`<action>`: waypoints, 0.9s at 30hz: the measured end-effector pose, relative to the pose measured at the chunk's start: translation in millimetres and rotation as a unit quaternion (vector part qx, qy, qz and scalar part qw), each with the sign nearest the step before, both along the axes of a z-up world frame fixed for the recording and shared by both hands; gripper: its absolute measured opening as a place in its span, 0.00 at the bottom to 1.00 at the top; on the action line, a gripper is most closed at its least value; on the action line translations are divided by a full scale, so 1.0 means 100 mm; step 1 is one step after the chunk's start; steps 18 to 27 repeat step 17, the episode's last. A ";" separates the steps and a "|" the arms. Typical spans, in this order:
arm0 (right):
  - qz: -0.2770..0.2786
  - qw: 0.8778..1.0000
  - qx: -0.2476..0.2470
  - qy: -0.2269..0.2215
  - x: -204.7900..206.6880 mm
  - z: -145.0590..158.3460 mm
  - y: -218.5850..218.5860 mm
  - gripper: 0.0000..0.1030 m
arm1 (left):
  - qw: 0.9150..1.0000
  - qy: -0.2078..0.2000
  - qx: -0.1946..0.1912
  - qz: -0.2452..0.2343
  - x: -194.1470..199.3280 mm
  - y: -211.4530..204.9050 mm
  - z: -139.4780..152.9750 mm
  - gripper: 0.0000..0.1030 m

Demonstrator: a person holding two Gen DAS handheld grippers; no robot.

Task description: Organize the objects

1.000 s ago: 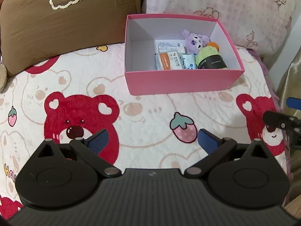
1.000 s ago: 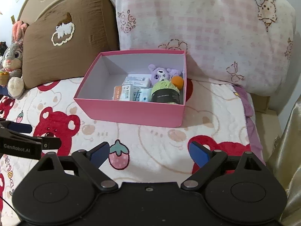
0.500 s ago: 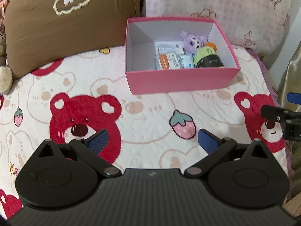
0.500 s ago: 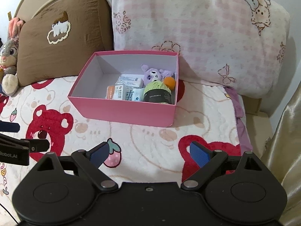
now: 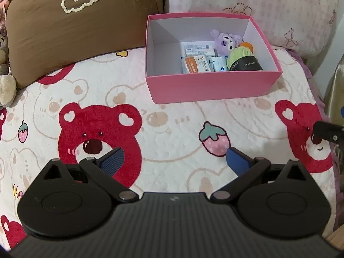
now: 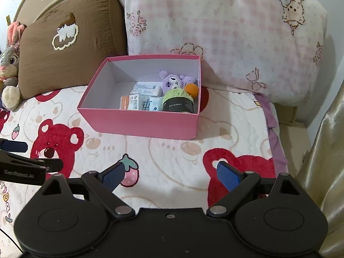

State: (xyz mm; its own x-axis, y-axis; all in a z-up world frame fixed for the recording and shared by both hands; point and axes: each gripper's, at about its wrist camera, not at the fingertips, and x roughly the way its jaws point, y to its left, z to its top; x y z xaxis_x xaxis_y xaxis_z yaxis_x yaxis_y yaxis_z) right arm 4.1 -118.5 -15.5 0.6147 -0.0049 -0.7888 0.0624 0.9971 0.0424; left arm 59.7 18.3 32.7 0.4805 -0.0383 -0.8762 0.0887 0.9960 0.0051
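Note:
A pink box (image 5: 212, 88) stands on the bear-print blanket, also in the right wrist view (image 6: 142, 124). Inside lie a purple plush (image 5: 225, 42), a green yarn ball with a black band (image 5: 243, 59), an orange ball (image 5: 247, 45) and several white packets (image 5: 200, 61). My left gripper (image 5: 174, 161) is open and empty, above the blanket in front of the box. My right gripper (image 6: 171, 175) is open and empty, also in front of the box, to the right of the left one.
A brown pillow (image 6: 64, 49) and a pink checked pillow (image 6: 225, 32) lean behind the box. A grey rabbit plush (image 6: 8, 68) sits at far left. A gold curtain (image 6: 326, 150) hangs past the bed's right edge.
Both grippers have drawn back and shifted slightly; the box sits a little farther off and higher in both views. Both stay open and empty.

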 end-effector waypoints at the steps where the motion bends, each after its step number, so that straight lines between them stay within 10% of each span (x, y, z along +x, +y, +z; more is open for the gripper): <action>1: 0.001 1.000 0.000 -0.001 0.00 0.00 0.00 0.92 | 1.000 0.000 0.001 0.000 0.00 0.00 0.00 1.00; 27: 0.002 1.000 -0.001 0.003 -0.01 -0.01 -0.03 0.92 | 1.000 0.000 -0.001 0.000 -0.02 -0.02 -0.01 1.00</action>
